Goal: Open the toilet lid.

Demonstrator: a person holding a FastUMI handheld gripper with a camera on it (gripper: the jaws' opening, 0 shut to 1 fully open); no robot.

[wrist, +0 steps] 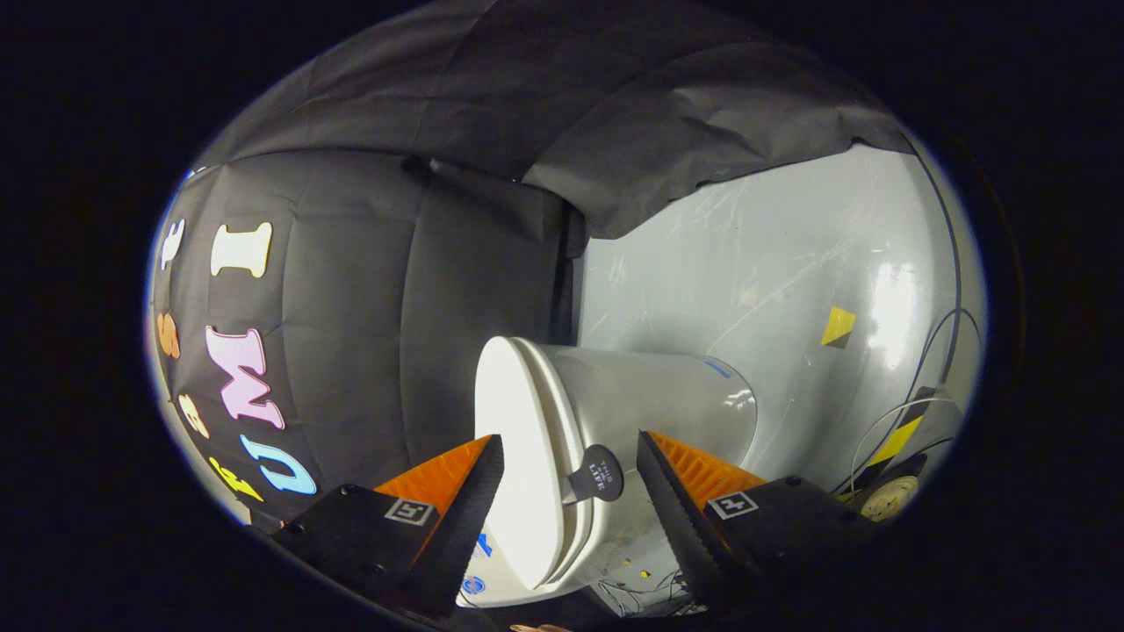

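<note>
White toilet lid [518,456] — shut on its seat — dark round tab

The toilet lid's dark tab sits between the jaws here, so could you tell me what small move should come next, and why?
Probably ease the gripper forward and close on the tab. The jaws stand open with the tab between them but untouched, and the lid looks closed against the toilet, so a hold on the tab seems needed before lifting.

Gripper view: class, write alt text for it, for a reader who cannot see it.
The open gripper points at a white toilet, its two fingers either side of the closed lid and touching nothing. A dark round tab on the lid's edge sits between them, with grey floor and black cloth wall beyond.
</note>
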